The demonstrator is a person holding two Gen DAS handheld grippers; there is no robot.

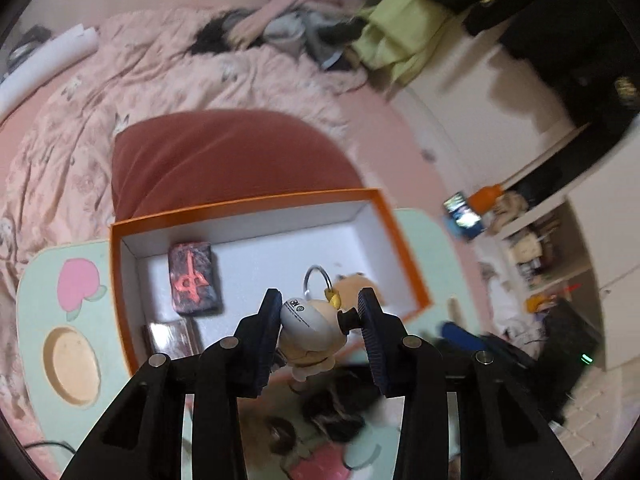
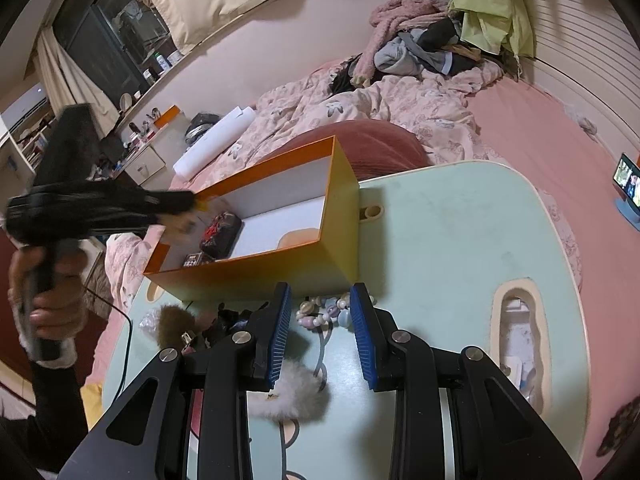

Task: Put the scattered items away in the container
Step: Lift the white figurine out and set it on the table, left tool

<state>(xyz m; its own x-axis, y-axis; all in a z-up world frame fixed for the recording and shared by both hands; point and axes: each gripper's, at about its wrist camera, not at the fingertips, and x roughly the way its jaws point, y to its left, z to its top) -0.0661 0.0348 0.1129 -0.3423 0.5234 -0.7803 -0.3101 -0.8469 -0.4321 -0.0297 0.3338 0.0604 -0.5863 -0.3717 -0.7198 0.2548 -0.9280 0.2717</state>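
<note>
My left gripper (image 1: 318,320) is shut on a small beige figure keychain (image 1: 310,330) with a metal ring (image 1: 317,280), held above the orange box (image 1: 404,240) near its front side. In the box lie a dark block with a red symbol (image 1: 195,278) and a small dark packet (image 1: 172,336). My right gripper (image 2: 320,316) is open, low over the green table (image 2: 440,248), with a pastel bead bracelet (image 2: 320,312) between its fingers. A white fluffy pompom (image 2: 294,394) and a brown fur pompom (image 2: 176,324) lie beside it. The box shows in the right view (image 2: 280,276).
The table stands on a bed with a pink quilt (image 2: 380,108) and a red cushion (image 1: 224,156). A pile of clothes (image 2: 420,48) lies at the far end. A dark furry item (image 1: 340,404) lies under the left gripper. The table has cut-out slots (image 2: 520,344).
</note>
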